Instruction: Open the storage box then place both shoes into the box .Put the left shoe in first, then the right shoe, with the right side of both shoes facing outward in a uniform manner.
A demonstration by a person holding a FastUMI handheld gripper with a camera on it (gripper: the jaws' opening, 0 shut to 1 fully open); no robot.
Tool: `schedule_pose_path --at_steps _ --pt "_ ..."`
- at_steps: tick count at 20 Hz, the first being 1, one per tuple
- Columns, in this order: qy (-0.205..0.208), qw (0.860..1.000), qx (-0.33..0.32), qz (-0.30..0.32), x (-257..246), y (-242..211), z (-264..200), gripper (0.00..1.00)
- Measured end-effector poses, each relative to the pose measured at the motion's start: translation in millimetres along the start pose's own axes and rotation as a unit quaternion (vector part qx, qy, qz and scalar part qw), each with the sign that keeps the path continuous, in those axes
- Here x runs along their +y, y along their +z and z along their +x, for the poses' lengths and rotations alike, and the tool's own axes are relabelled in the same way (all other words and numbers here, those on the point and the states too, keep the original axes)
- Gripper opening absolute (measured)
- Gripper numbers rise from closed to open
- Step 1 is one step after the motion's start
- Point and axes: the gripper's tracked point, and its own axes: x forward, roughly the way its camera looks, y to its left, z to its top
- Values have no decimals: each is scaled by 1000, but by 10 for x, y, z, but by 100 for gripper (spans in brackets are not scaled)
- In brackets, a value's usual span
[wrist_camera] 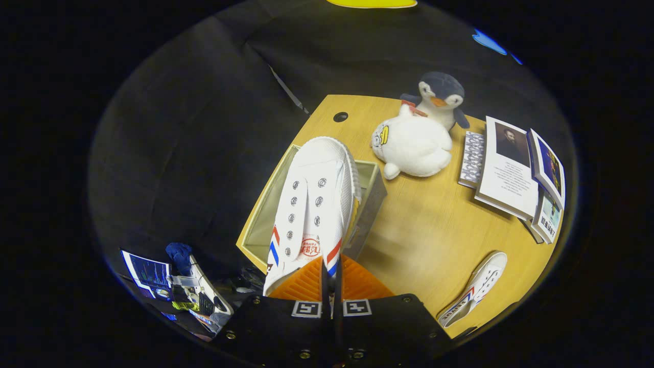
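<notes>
Fingers (331,278) clamped on the heel edge of first shoe (311,204), held above the open storage box (260,214) on the table (434,220). Second shoe (475,289) waits nearby. Next, judged: lower it in, right side outward.

The scene is viewed from a single fisheye camera mounted on the gripper (331,286), aimed forward along its two fingers and tilted steeply down from above the wooden table (434,230). The white shoe (311,204), pinched between the closed fingers, is seen from very near, over the open storage box (375,194); books (508,168) are seen farther off.
</notes>
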Motion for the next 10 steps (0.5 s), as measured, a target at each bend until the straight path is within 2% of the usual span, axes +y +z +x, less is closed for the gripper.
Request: schedule_pose_path --at_steps 3,10 --pt "3 1000 18 -12 185 35 247 1" --pt "-25 998 45 -30 332 130 714 1"
